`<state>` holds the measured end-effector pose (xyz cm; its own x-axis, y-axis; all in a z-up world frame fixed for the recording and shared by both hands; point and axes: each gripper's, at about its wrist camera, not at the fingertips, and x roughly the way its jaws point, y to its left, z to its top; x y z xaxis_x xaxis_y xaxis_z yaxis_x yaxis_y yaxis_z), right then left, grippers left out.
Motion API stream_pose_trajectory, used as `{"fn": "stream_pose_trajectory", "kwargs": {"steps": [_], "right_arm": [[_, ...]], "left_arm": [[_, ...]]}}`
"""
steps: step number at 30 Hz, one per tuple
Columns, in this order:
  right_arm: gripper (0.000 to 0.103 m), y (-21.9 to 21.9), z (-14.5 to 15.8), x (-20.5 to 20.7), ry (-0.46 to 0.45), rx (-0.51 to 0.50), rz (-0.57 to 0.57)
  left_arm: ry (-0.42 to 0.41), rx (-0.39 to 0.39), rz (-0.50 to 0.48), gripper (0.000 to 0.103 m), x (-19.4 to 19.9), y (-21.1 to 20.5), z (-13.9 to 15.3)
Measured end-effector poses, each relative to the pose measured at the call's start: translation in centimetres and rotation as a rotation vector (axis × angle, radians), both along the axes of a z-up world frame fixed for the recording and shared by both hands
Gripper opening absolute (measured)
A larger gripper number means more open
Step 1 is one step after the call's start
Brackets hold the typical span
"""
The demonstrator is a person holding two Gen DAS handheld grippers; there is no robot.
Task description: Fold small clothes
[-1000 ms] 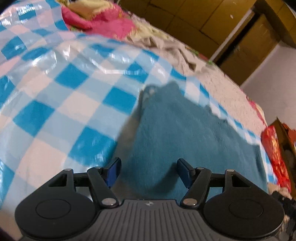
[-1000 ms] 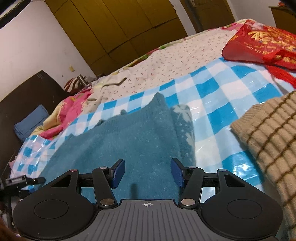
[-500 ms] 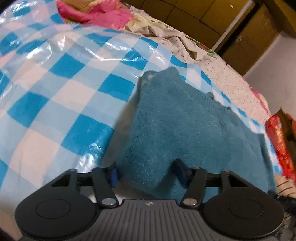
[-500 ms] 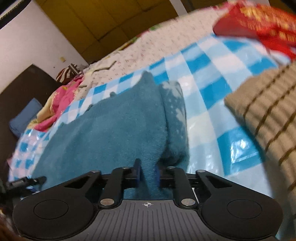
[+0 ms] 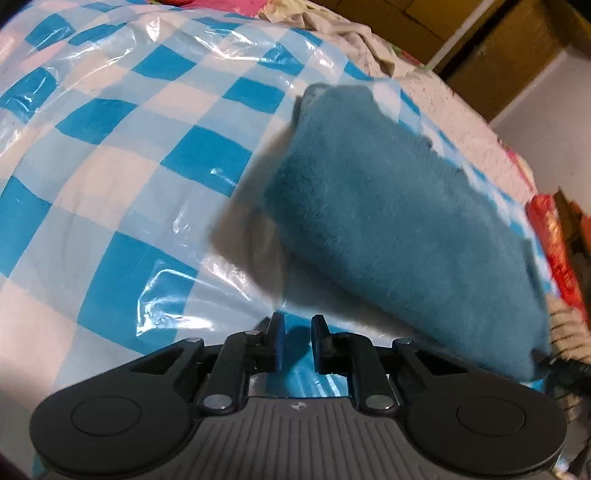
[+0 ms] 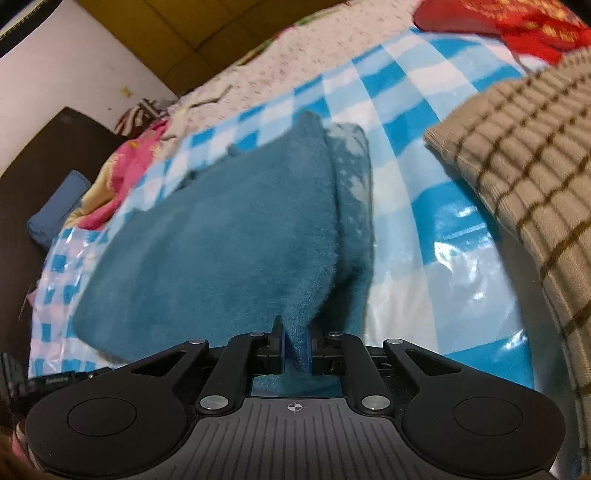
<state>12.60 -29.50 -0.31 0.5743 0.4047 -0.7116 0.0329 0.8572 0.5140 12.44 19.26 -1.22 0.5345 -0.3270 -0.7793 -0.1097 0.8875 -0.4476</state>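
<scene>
A fuzzy teal garment (image 5: 399, 221) lies on a blue-and-white checked plastic sheet (image 5: 122, 155) on a bed. In the left wrist view my left gripper (image 5: 297, 341) is nearly shut with nothing between its fingers; the garment's near edge has slipped off to the right and hangs lifted above the sheet. In the right wrist view my right gripper (image 6: 295, 349) is shut on the near edge of the teal garment (image 6: 229, 229), which rises in a ridge from the jaws. A patterned inner layer (image 6: 352, 177) shows along its right side.
A beige knit with brown grid lines (image 6: 517, 155) lies right of the garment. A red bag (image 6: 495, 22) sits beyond it, also visible in the left view (image 5: 554, 243). Pink bedding (image 6: 118, 177) and a dark headboard (image 6: 44, 155) lie far left. Wooden wardrobes stand behind.
Both grippers closed from wide open. The right one took hold of the garment's near edge and lifted it. The left one closed, and the garment is now out of its jaws, off to the right.
</scene>
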Motion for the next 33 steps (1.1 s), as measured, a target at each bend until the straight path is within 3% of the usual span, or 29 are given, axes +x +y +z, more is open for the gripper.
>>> {"fn": "stream_pose_trajectory", "kwargs": {"steps": [5,7,14,17,19,22,28,33], "right_arm": [[0.01,0.3,1.0,-0.9,-0.037,-0.026,0.019],[0.01,0.7,0.9,-0.7,-0.035,-0.044,0.025],[0.012,0.5,0.5,-0.5,-0.024,-0.028,0.02],[0.014,0.6,0.2,-0.3,-0.015,-0.024,0.028],[0.013,0.7,0.1,-0.1,-0.013,-0.033,0.03],[0.011,0.6,-0.1,-0.1,0.003,-0.041,0.033],[0.01,0.1,0.7,-1.3,0.033,-0.106,0.071],[0.01,-0.8,1.1,-4.0,0.062,-0.118,0.07]], "left_arm": [[-0.13,0.012,0.005,0.03,-0.3,0.9,2.9],[-0.164,0.031,0.019,0.045,-0.1,1.0,3.7],[-0.273,0.106,0.011,0.068,3.2,0.5,4.6],[-0.25,0.134,-0.009,0.067,5.1,-0.2,3.6],[-0.198,0.129,-0.016,0.05,5.8,-0.5,2.5],[-0.158,0.115,-0.019,0.039,4.7,-0.2,1.8],[-0.082,0.047,-0.042,0.036,0.6,-0.2,1.3],[-0.071,-0.012,-0.019,0.036,-3.6,-0.3,1.3]]}}
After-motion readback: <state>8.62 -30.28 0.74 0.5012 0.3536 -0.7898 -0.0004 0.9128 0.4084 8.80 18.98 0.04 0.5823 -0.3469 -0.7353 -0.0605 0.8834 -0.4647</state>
